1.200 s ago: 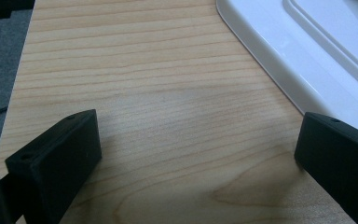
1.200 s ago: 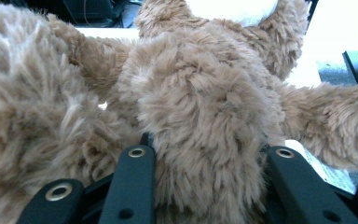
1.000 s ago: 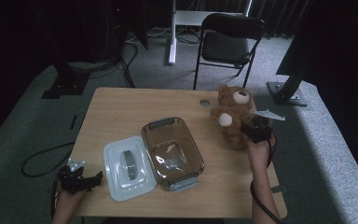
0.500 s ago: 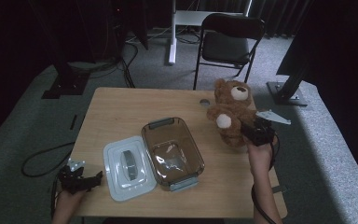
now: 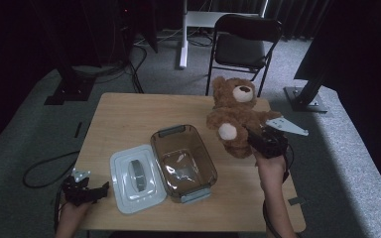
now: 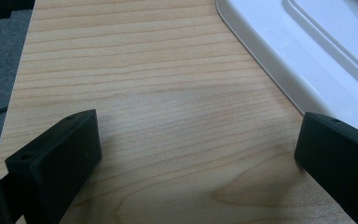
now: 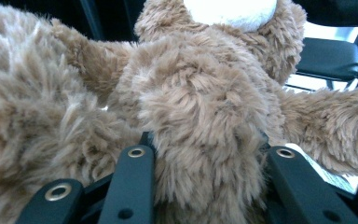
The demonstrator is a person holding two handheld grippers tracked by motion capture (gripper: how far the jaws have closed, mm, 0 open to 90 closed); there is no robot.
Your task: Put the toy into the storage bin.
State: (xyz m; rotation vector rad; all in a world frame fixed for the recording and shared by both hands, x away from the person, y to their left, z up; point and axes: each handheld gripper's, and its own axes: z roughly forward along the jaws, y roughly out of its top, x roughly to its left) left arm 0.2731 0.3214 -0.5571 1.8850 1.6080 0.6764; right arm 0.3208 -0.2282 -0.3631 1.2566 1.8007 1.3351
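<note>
A brown teddy bear [image 5: 233,116] with a white muzzle and white foot pads hangs lifted above the right side of the wooden table [image 5: 129,119]. My right gripper [image 5: 258,140] is shut on its lower body; in the right gripper view both jaws press into the teddy bear's [image 7: 200,121] fur. A clear plastic container [image 5: 183,156] lies open at the table's middle, with its white lid [image 5: 136,177] flat beside it on the left. My left gripper [image 5: 96,191] rests at the front left corner, jaws wide apart over bare wood, the lid's [image 6: 307,51] rim just beyond its right jaw.
A black folding chair [image 5: 245,44] stands behind the table's far edge. Dark stand bases [image 5: 305,99] and cables [image 5: 44,166] lie on the grey carpet around the table. A white desk leg [image 5: 183,34] rises at the back.
My right gripper has lifted the teddy bear off the table and carried it up and slightly leftward toward the container. My left gripper has stayed where it was.
</note>
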